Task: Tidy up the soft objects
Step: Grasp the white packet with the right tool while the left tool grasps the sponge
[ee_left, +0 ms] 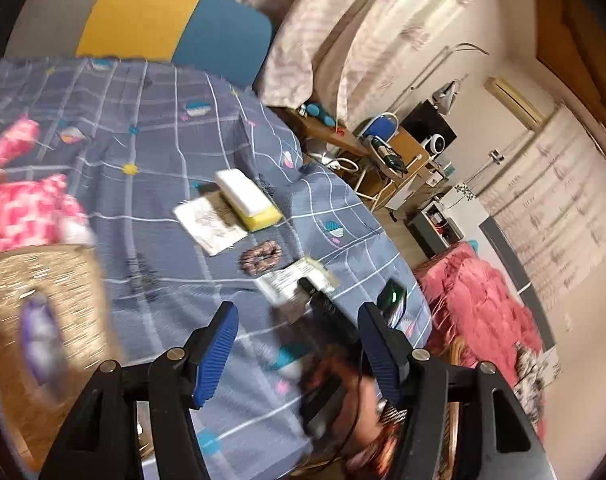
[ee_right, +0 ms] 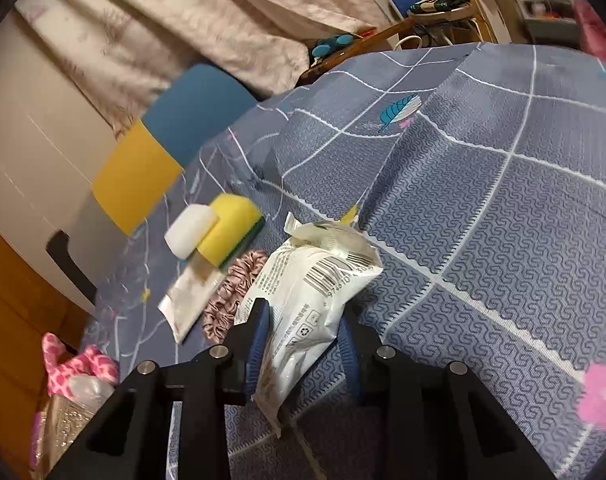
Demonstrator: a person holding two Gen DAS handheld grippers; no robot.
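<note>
right tongs (ee_right: 305, 334) clamped on the white packet (ee_right: 311, 300) | left tongs (ee_left: 299, 344) wide open, nothing in them, above the surface (ee_left: 151, 184) | basket (ee_left: 51, 312) left

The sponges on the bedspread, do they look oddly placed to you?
A little: the white sponge lies askew on the yellow sponge, both overlapping a flat white packet. Nothing looks spilled or damaged.

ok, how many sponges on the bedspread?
2. A white sponge and a yellow sponge with a green scrub side, touching, resting on a flat white packet beside the scrunchie. More could be hidden in the basket.
</note>
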